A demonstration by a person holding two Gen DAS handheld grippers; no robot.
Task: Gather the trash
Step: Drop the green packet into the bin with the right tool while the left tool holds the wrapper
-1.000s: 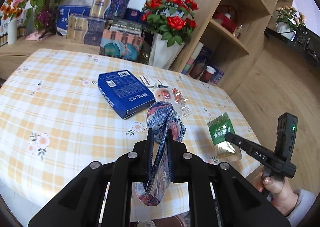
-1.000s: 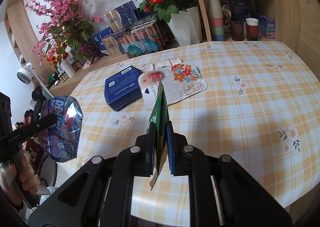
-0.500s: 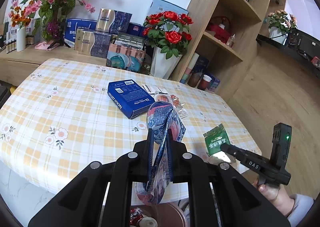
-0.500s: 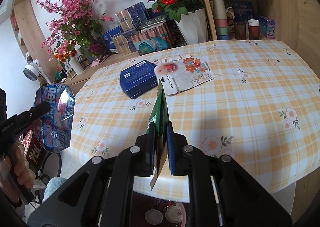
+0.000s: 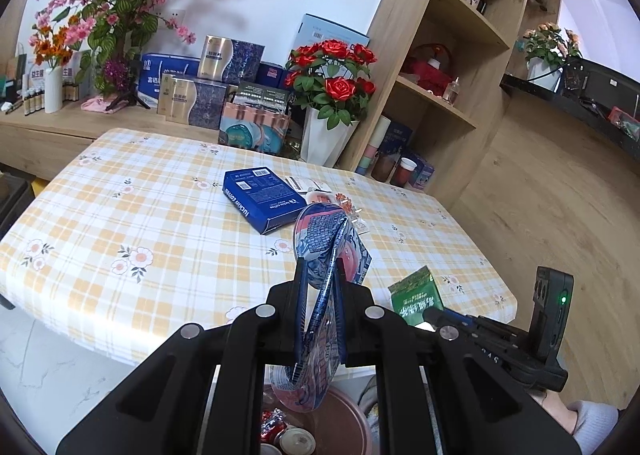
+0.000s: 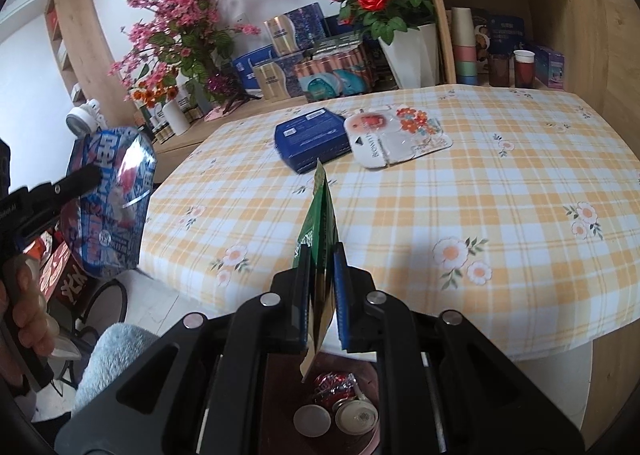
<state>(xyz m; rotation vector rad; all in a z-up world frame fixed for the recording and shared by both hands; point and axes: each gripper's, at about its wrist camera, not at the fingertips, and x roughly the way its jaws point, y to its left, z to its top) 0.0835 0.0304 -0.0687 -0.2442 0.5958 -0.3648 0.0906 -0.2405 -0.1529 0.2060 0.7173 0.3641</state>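
My left gripper (image 5: pixel 320 275) is shut on a blue and red foil snack pouch (image 5: pixel 326 239), held off the table's near edge; the pouch also shows in the right wrist view (image 6: pixel 110 203). My right gripper (image 6: pixel 322 255) is shut on a green packet (image 6: pixel 320 215), which also shows in the left wrist view (image 5: pixel 416 295). Below both grippers stands a brown trash bin (image 6: pixel 344 415) holding crushed cans and wrappers; it also shows in the left wrist view (image 5: pixel 340 427). On the checked tablecloth (image 5: pixel 140 215) lie a dark blue box (image 5: pixel 262 199) and a clear flowered plastic pack (image 6: pixel 396 135).
A white vase of red roses (image 5: pixel 328 123), gift boxes and pink blossoms stand behind the table. A wooden shelf unit (image 5: pixel 448 67) stands to the right. A person's hand (image 6: pixel 20 303) holds the left gripper. Wooden floor lies to the right of the table.
Both grippers have drawn back from over the table to beyond its near edge, still holding the pouch and the packet. The trash bin has come into view beneath them.
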